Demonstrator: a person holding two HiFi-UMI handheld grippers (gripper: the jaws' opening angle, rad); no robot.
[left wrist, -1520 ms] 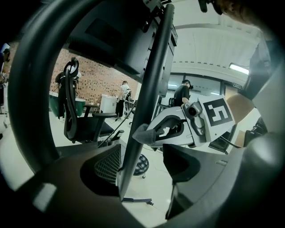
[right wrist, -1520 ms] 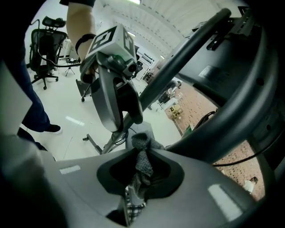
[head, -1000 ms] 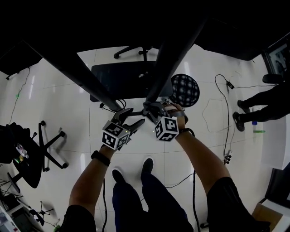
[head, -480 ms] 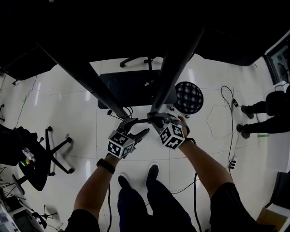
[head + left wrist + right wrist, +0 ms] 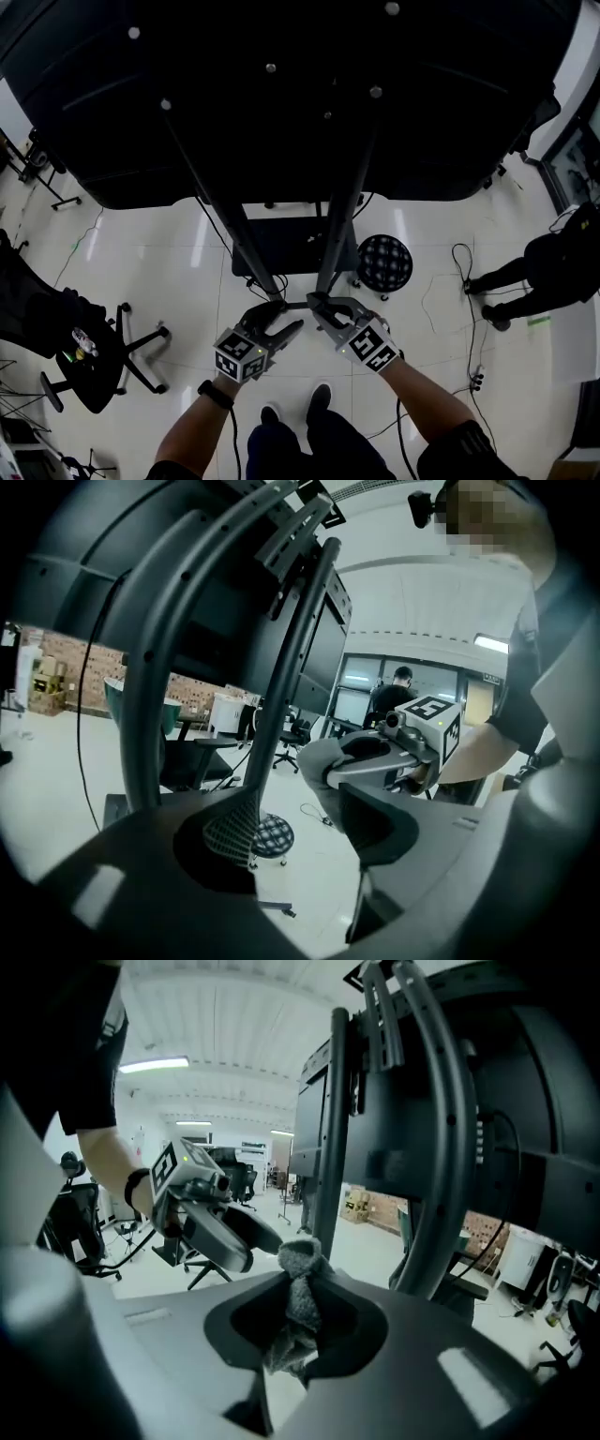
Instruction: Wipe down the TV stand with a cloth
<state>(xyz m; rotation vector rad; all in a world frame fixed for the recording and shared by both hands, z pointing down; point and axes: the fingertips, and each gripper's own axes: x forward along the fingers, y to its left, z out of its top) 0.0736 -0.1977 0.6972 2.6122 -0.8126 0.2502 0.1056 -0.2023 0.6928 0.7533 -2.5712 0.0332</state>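
Both forearms are stretched out forward and held side by side, wrists close together, right in front of the TV stand. The left gripper is pointed slightly downward at the stand's left upright. Its jaws are spread, though they've just been closing in a bit, and nothing is caught between them; only floor and the upright are seen through the gap. The right gripper is tipped down a little more, just beside the left one, and its jaws are clamped on the cloth. The cloth is a fuzzy grey rag, bunched up, with a tuft poking out above the jaws and the rest hanging below.

The stand is made of dark, smooth tubes that are curved near the top, where a big black TV is mounted. Its flat dark base plate is laid on a glossy white tiled floor. A round stool with a dotted top is parked at the base's right edge.
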